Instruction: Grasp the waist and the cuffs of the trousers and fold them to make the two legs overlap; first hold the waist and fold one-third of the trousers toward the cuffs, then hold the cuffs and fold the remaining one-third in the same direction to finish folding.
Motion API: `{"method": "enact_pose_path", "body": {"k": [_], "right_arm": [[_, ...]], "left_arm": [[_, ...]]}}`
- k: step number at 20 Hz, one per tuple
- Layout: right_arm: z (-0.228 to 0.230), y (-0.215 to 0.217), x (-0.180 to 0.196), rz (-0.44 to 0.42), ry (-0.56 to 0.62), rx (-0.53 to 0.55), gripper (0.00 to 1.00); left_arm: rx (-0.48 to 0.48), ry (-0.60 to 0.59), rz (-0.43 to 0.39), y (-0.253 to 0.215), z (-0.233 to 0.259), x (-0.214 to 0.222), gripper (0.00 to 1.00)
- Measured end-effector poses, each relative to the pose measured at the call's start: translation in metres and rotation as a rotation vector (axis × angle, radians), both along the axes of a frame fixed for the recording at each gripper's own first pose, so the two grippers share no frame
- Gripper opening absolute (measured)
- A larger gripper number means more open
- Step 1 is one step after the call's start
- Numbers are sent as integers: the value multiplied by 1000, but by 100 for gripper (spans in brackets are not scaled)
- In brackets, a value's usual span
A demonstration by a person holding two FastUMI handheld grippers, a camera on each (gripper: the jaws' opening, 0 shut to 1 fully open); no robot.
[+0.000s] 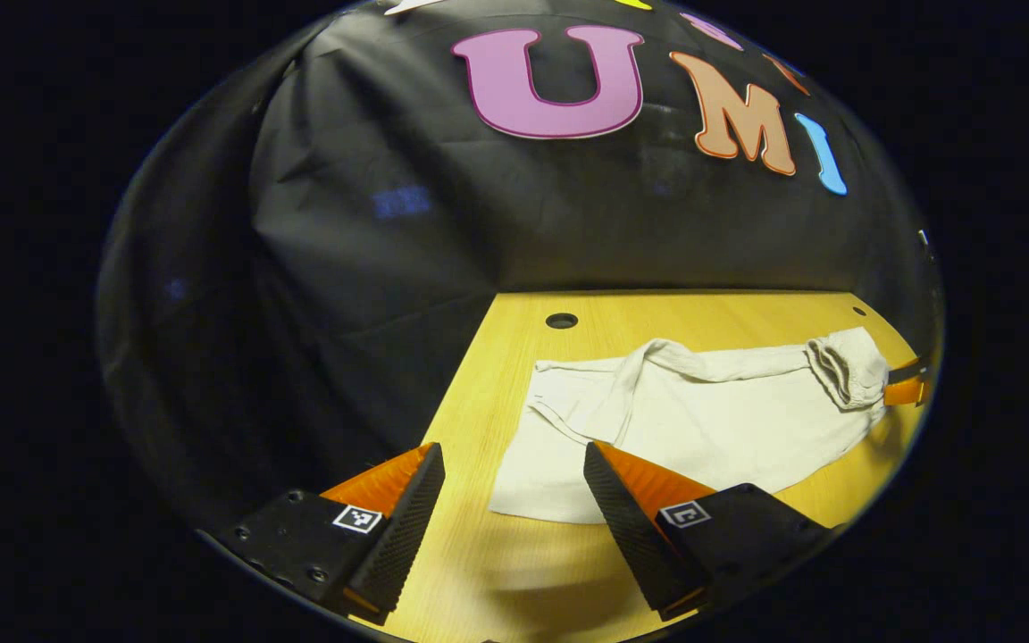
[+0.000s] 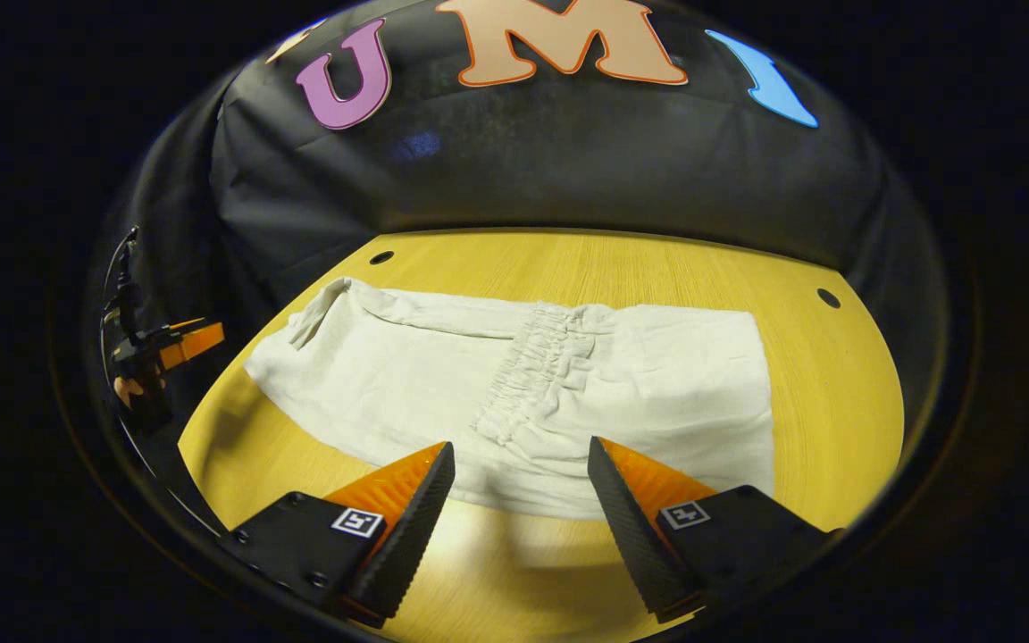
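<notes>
Cream trousers (image 1: 702, 420) lie flat on the wooden table (image 1: 497, 375), with the legs overlapped. In the right gripper view the trousers (image 2: 514, 384) stretch across the table (image 2: 836, 402), and the gathered elastic waistband (image 2: 532, 357) rests folded over their middle. My left gripper (image 1: 514, 500) is open just above the table, its right finger over the near left corner of the cloth. My right gripper (image 2: 522, 500) is open at the cloth's near edge, below the waistband, holding nothing. It also shows small beyond the waistband (image 1: 845, 366) as the right gripper (image 1: 907, 388). The left gripper (image 2: 184, 344) sits off the cloth's left end.
The black cloth wall stands close behind the table's far edge. Round holes mark the tabletop (image 1: 561, 320) (image 2: 380, 257) (image 2: 827, 297). Bare wood lies to the right of the trousers and along the near edge. The table's left edge drops off beside my left gripper.
</notes>
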State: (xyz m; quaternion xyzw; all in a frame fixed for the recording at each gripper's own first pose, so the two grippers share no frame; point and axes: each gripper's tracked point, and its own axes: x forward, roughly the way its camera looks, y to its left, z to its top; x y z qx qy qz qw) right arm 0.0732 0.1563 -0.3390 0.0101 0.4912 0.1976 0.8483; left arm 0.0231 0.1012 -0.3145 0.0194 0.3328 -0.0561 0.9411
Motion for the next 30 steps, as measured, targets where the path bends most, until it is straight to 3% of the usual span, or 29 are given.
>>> {"method": "enact_pose_path", "body": {"k": [1,2,4,5,6,7,9,10,11,19,21,23,26,27,29,30], "right_arm": [[5,0,-4,-9,-5,0,91],[9,-2,-3,-20,-11,-2,96],[16,-12,-5,-40,-21,-16,96],[17,-14,-6,-50,-24,-22,96],[18,-19,-7,-61,-24,-29,96],[20,-24,-9,-73,-23,-34,92],[21,-32,-15,-96,-17,-45,96],[20,-36,-19,-105,-11,-54,92],[19,-39,-22,-113,-6,-60,97],[22,-51,-33,-129,-2,-80,96],[21,-52,-36,-135,5,-75,92],[21,-52,-37,-133,6,-71,96],[22,-56,-40,-120,6,-69,96],[23,-58,-42,-118,7,-67,96],[25,-63,-42,-119,5,-62,96],[26,-65,-41,-120,4,-61,92]], "left_arm": [[-9,10,-1,1,-5,1,96],[-21,22,-5,0,-13,2,96],[-48,52,-13,-8,-33,11,96],[-62,66,-9,-11,-42,15,92],[-72,84,-1,-11,-50,15,96],[-79,99,5,-10,-57,15,96],[-94,130,12,-10,-70,15,97],[-96,149,17,-8,-76,14,97],[-97,163,21,-6,-81,13,96],[-85,179,-14,-18,-91,13,98],[-90,187,-26,-24,-91,14,82],[-105,192,-47,-30,-89,13,65],[-168,183,-82,-47,-85,15,18],[-175,183,-75,-47,-86,15,8],[-192,205,-47,-46,-85,16,0],[-204,230,-32,-48,-86,13,0]]}}
